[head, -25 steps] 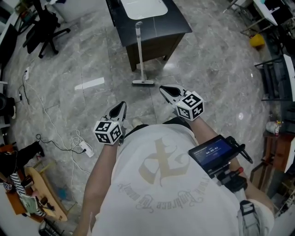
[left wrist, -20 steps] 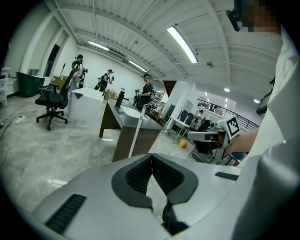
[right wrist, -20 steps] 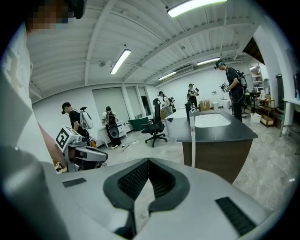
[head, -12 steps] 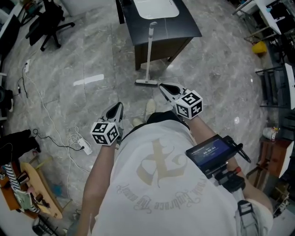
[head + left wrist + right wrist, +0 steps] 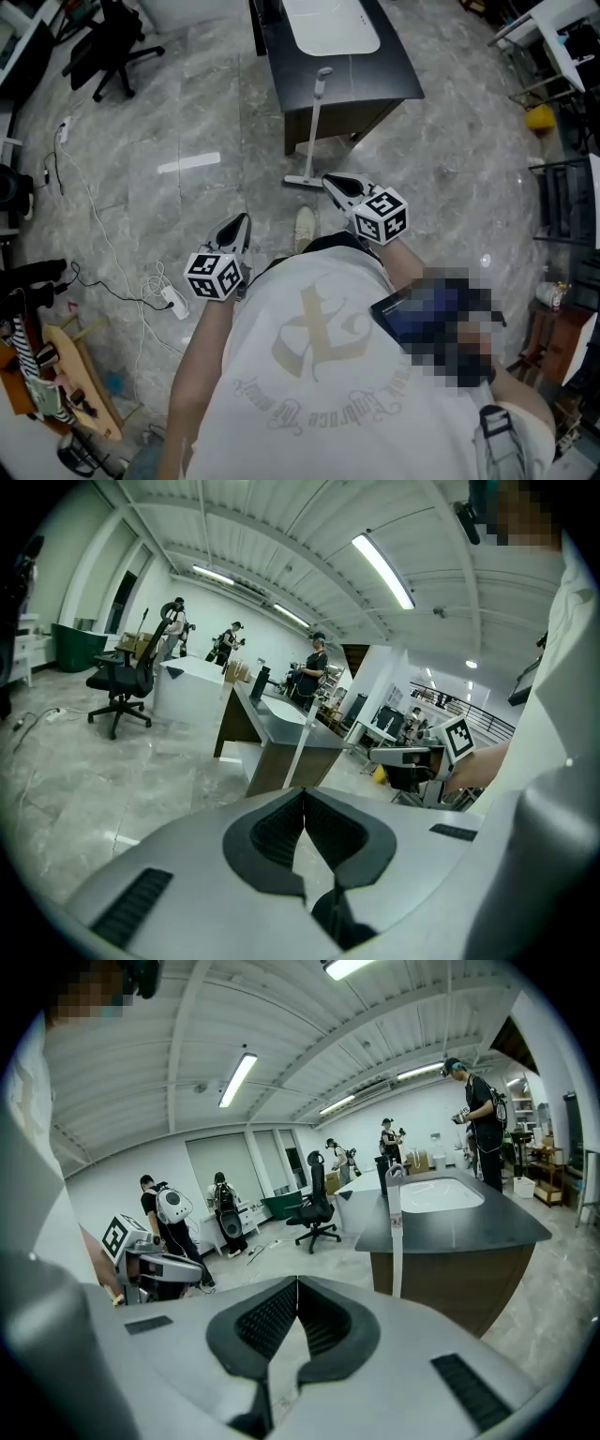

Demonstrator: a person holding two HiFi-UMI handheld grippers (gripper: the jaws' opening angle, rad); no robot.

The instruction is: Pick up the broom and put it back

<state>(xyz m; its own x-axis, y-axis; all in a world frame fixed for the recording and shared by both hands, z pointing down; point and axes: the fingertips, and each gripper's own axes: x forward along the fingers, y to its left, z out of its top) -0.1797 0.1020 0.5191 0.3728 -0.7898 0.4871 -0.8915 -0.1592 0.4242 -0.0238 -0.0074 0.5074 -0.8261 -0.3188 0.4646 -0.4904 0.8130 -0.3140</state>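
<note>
Your broom (image 5: 313, 131) stands upright at your twelve o'clock, leaning on the front edge of the dark counter (image 5: 386, 77), its head on the floor. Your right gripper (image 5: 329, 179) and your left gripper (image 5: 242, 219), at seven o'clock from the broom head, both have jaws pressed together with nothing between them.

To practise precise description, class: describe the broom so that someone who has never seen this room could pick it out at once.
Find the dark counter with the white basin set in its top, standing on the grey marbled floor. The broom leans against the counter's near side, its flat head on the floor. It is the only long, pale, thin pole there.
</note>
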